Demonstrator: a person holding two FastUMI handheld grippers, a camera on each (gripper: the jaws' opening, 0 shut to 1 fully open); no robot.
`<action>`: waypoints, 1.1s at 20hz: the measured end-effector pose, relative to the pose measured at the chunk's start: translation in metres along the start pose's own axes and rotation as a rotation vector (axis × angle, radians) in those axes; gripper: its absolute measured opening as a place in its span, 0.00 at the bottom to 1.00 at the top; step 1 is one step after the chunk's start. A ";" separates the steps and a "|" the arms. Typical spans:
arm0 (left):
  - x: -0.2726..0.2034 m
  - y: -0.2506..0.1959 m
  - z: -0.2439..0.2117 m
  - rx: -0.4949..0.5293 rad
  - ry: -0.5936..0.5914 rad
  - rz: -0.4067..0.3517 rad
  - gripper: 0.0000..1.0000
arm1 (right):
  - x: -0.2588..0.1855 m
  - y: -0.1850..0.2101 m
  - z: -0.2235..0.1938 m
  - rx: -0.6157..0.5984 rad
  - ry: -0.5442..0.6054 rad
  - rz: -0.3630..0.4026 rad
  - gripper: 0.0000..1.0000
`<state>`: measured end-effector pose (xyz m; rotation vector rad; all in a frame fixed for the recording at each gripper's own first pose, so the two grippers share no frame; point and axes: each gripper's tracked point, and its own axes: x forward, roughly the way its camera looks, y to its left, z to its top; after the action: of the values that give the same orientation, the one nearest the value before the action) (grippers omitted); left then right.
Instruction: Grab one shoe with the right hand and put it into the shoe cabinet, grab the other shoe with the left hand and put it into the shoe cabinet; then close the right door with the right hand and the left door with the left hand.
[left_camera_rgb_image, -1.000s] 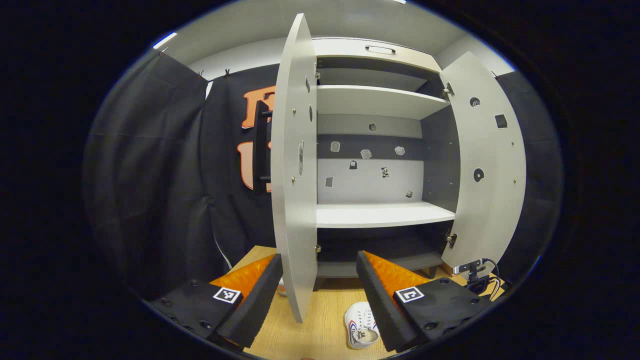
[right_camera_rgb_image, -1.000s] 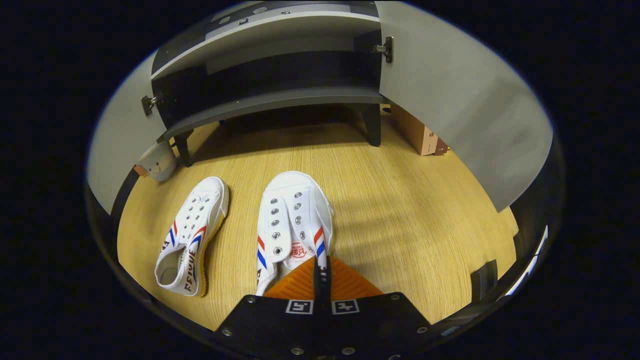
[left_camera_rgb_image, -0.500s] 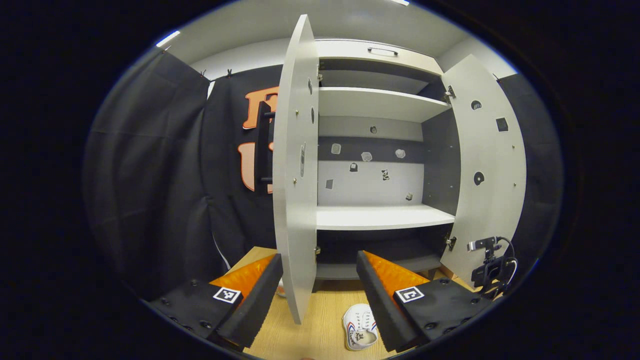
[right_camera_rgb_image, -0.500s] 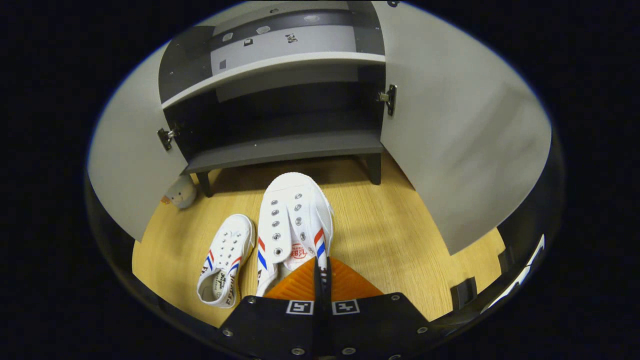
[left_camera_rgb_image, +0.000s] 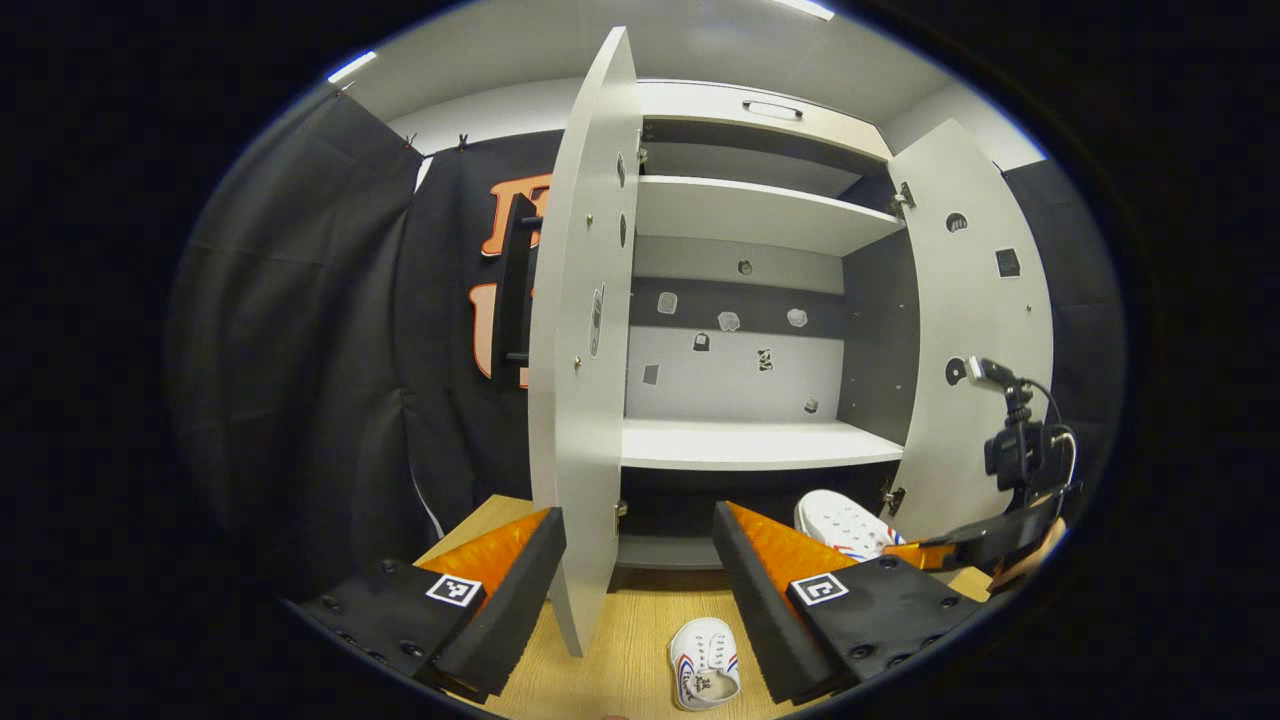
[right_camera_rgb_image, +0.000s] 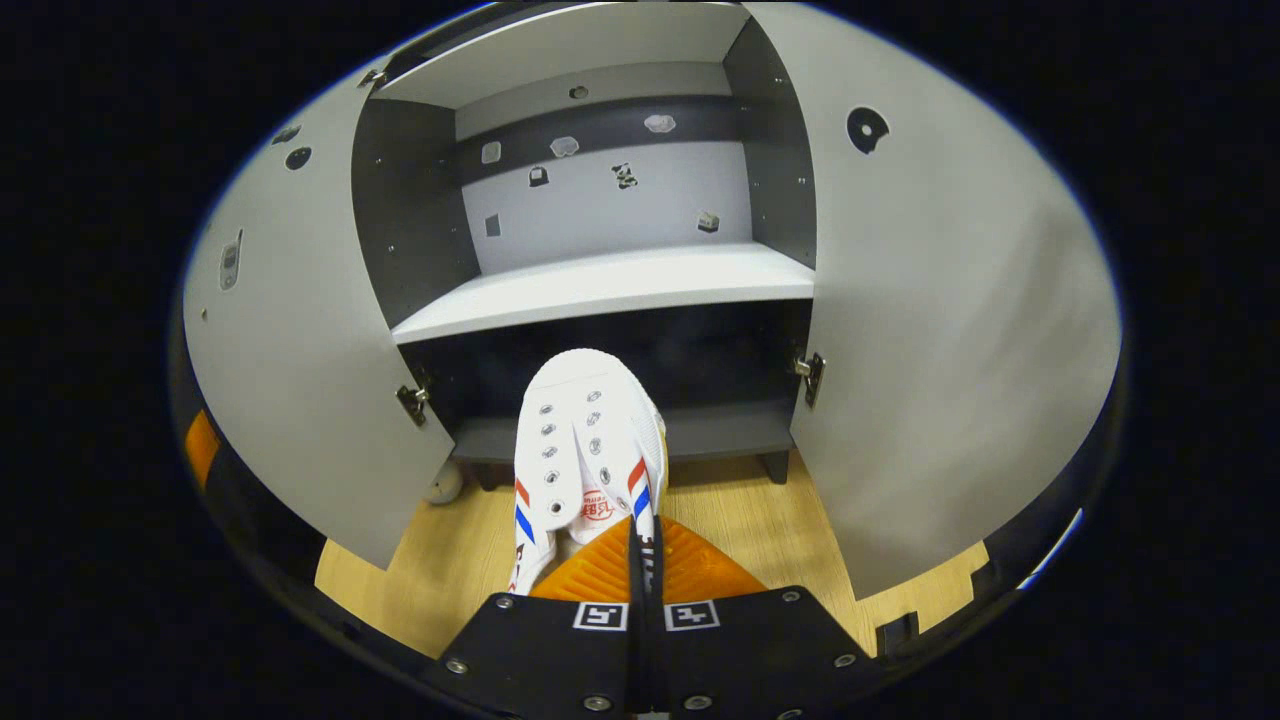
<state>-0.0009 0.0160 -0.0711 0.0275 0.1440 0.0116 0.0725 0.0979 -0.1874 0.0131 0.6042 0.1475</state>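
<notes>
Step in hand: I carry the first shoe (right_camera_rgb_image: 590, 440), toe forward, toward the shoe cabinet (right_camera_rgb_image: 610, 285); I judge the task to be in its early part.
Doing it well: I would keep the toe level and aim between the two open doors, clear of the right door (right_camera_rgb_image: 940, 330) and its hinge, then set the sole flat on the dark bottom shelf (right_camera_rgb_image: 700, 432) before I let go.
Right jaws: the right gripper (right_camera_rgb_image: 640, 560) is clenched on the shoe's heel collar, the orange fingers almost together with the thin edge pinched between them.
Left jaws: the left gripper (left_camera_rgb_image: 640, 570) is released, spread wide and holding nothing; the left door (left_camera_rgb_image: 585, 340) edge stands between its fingers in the picture, farther off.
Other shoe: the second shoe (left_camera_rgb_image: 703, 675) lies on the wooden floor (left_camera_rgb_image: 620, 650) below the cabinet, untouched.
</notes>
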 end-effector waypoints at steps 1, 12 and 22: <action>0.003 0.001 0.000 -0.002 -0.001 0.002 0.94 | 0.001 0.002 0.015 0.000 -0.019 0.002 0.00; 0.011 0.009 0.000 0.029 -0.025 0.018 0.95 | 0.043 0.027 0.163 0.004 -0.160 -0.002 0.00; 0.007 0.012 0.007 -0.002 -0.050 0.019 0.95 | 0.149 0.003 0.246 0.095 -0.056 -0.066 0.00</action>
<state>0.0065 0.0284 -0.0644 0.0276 0.0938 0.0301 0.3325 0.1297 -0.0689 0.0889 0.5550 0.0542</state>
